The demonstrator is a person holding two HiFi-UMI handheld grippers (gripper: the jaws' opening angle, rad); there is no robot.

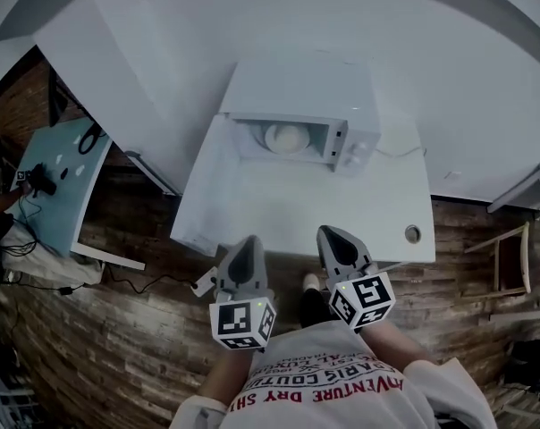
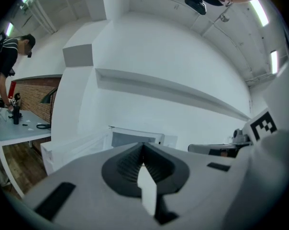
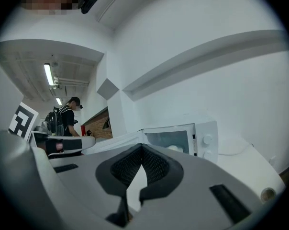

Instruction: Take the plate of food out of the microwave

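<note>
Worktop point(image 1: 341, 208) in white carries the microwave point(image 1: 292, 105) at its far edge, with the door point(image 1: 206, 181) swung open to the left. At the near edge, well apart from the oven, the left hand-held gripper point(image 1: 245, 256) and right hand-held gripper point(image 1: 338, 244) are both clenched on nothing and point toward the opening. The plate of food point(image 1: 286, 138) sits inside the cavity, straight ahead and between the two. Neither is clearly nearer, though the open door probably leaves the right one a freer reach.
</note>
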